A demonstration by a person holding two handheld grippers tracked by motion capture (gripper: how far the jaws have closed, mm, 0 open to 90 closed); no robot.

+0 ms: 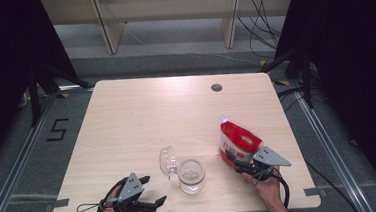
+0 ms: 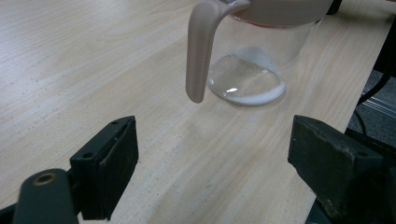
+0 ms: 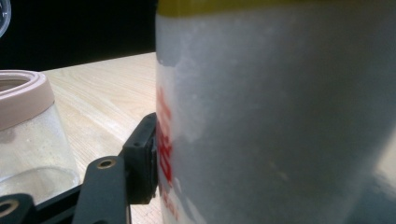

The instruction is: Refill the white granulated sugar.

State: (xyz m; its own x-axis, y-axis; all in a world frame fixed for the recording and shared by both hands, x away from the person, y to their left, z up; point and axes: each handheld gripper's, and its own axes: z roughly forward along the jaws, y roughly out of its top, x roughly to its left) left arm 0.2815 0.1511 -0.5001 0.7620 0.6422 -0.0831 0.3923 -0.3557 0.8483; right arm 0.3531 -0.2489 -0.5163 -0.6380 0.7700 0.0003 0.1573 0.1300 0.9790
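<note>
One pouch (image 1: pixel 236 143), one jar (image 1: pixel 191 176), two tools

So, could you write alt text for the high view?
A person's right tongs grip a red-and-white pouch on a wooden table, beside an open glass jar. The left tongs rest open nearby.

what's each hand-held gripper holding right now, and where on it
Right hand-held gripper clamps the red and white pouch at its lower body. Left hand-held gripper is open, holding nothing.
</note>
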